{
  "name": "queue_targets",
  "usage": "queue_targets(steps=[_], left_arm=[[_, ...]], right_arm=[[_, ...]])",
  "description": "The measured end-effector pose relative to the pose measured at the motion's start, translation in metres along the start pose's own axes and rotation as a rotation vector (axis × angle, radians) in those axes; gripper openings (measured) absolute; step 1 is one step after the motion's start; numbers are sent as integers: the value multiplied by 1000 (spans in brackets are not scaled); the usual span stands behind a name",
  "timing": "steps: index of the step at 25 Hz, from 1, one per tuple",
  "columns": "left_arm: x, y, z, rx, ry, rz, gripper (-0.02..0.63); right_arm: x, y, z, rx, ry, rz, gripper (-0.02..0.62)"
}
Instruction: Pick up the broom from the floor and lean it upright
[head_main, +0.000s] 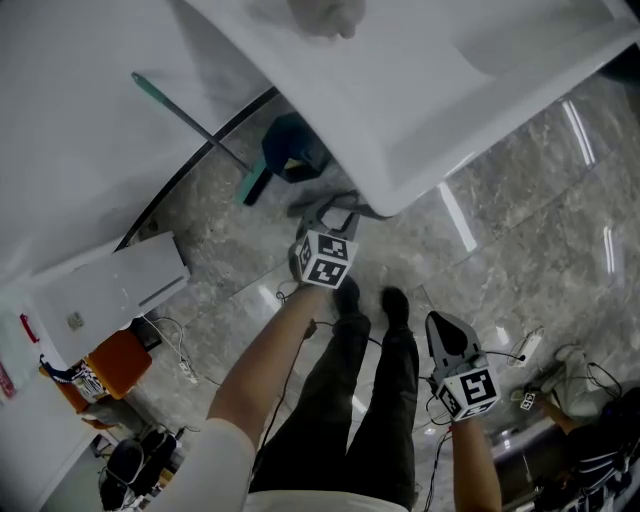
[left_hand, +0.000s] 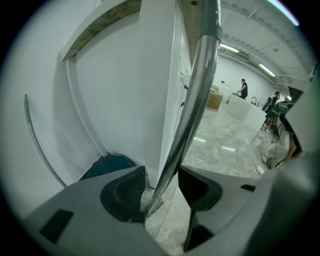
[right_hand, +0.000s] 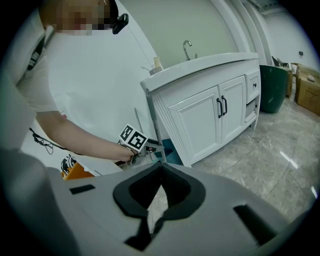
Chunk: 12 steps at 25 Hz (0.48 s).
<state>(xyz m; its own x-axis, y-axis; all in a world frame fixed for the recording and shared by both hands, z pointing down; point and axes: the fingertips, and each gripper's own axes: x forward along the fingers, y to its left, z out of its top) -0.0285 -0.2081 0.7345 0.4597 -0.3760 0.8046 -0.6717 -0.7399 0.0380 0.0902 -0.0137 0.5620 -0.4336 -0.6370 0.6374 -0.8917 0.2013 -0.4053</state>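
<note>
- The left tool (left_hand: 160, 192) has its jaws apart. The broom handle (left_hand: 197, 95), a shiny metal tube, runs up between them. It lies against the pad (left_hand: 122, 195) at the view's left and stands clear of the other pad.
- The handle stands nearly upright against the corner of a white cabinet (right_hand: 210, 115), at the edge of the floor (head_main: 500, 230) by the white wall.
- Near the handle's foot a dark teal thing (left_hand: 107, 165) sits on the floor, and a thin rod (left_hand: 37, 140) leans on the wall beside it. I cannot tell whether the teal thing is the broom's head.
- The right tool (right_hand: 160, 175) has its jaws closed together with nothing between them. It hangs low over open floor beside the person's legs (head_main: 370, 400), well apart from the broom.
- The marker cube (head_main: 325, 260) on the left tool and its twin on the right tool each show black-and-white square code patterns.
- The cabinet carries a sink top with a faucet (right_hand: 186, 49), and its doors have black handles.
- Along the floor's left edge in the head view stand a white box (head_main: 130, 280) and an orange thing (head_main: 115, 365) with a printed label. That print, and a small red label (head_main: 28, 328) nearby, are too small to read.
</note>
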Motion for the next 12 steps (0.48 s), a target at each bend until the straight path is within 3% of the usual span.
queue_targets(steps=[7,12], left_arm=[[8,-3,6,-4,-16,9,153],[21,-4,15,52,-21,3,96]], right_arm=[[5,-7,1,15,-5,-7,0],[6,-8,-6,27,2,-5,0]])
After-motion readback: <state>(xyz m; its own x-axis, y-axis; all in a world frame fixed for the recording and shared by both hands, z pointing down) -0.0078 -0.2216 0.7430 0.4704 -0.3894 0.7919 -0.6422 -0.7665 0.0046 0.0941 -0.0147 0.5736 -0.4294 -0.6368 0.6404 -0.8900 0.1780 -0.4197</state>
